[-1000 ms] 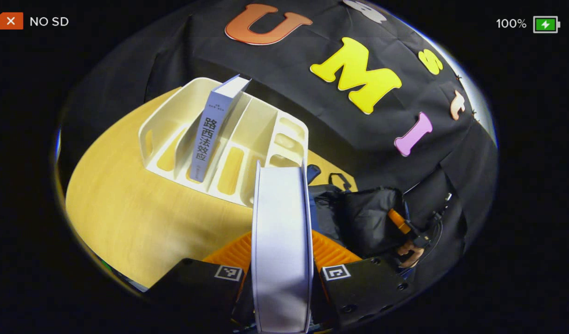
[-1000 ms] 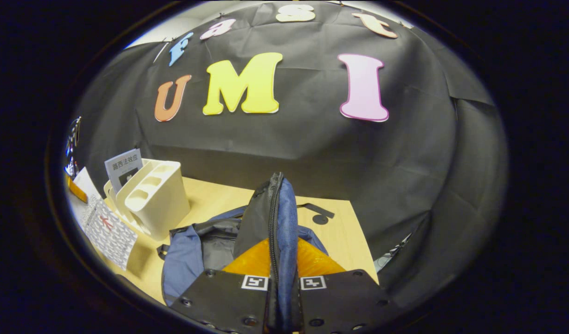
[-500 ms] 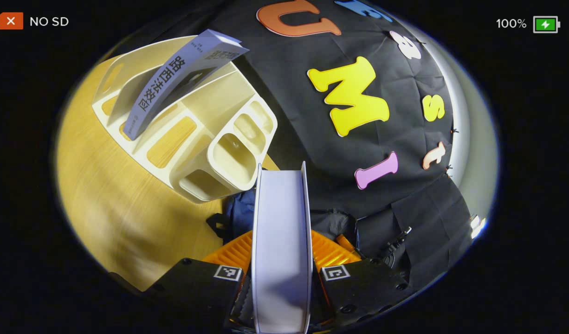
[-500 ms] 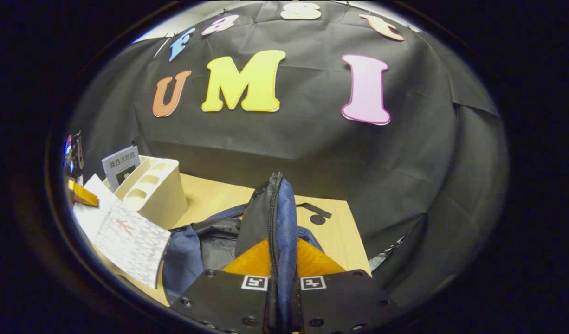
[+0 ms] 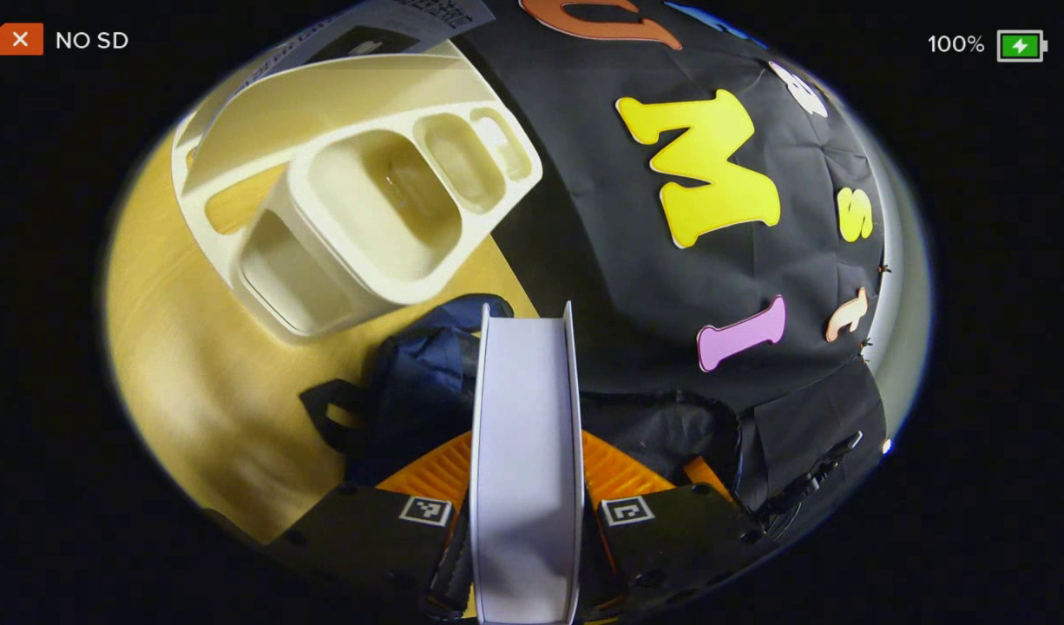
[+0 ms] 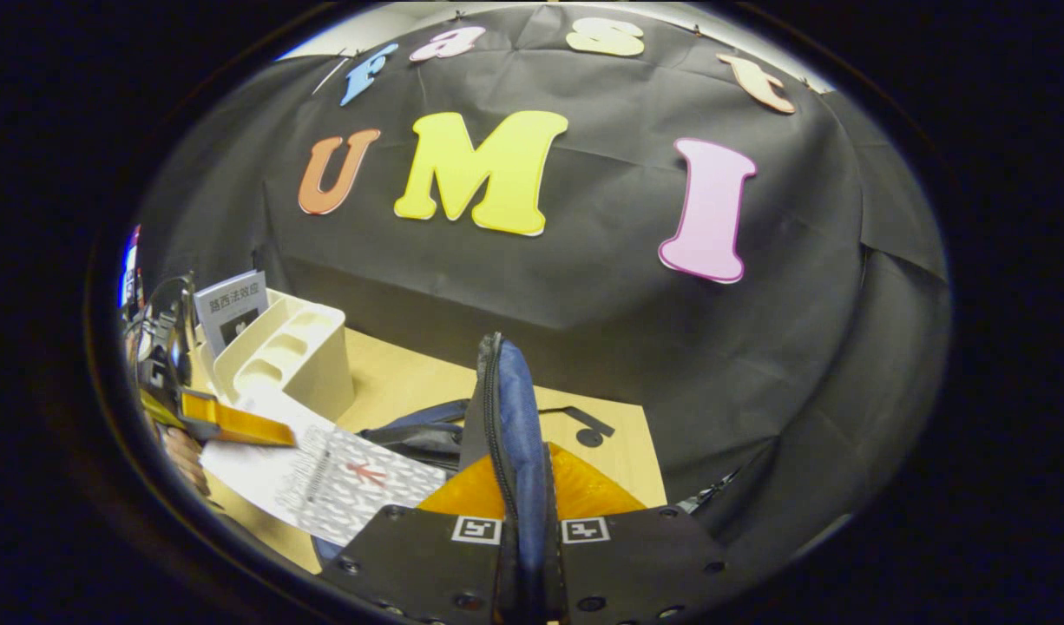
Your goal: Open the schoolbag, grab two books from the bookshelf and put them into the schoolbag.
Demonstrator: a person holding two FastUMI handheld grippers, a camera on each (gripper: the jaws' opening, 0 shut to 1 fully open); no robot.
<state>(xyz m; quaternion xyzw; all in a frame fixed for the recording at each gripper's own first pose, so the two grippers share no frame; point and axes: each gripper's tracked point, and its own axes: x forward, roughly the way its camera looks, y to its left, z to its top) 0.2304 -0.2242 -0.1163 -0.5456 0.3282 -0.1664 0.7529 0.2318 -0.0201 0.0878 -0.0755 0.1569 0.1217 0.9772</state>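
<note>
Since a moment ago, the left claw (image 5: pixel 525 486) has carried its book (image 5: pixel 525 434) away from the bookshelf (image 5: pixel 358 200) and over toward the schoolbag (image 5: pixel 428 382).

Closest in the left gripper view, the left claw pinches that book from both sides. Its thin edge faces the camera and its long side points straight ahead, away from the claw, toward the bag. Held edge-on like this, it should slide into the opening easily.

In the right gripper view, the right claw (image 6: pixel 523 529) is pressed shut on the bag's zipper edge (image 6: pixel 502 408), lifting it up tall. I think this keeps the mouth open so the book can go in. The book comes in flat from the left, just above the bag.

Farther back on the bench (image 6: pixel 393 382), the bookshelf stands beside the bag. A second book (image 6: pixel 233 305) waits upright in it, leaning a little.
</note>
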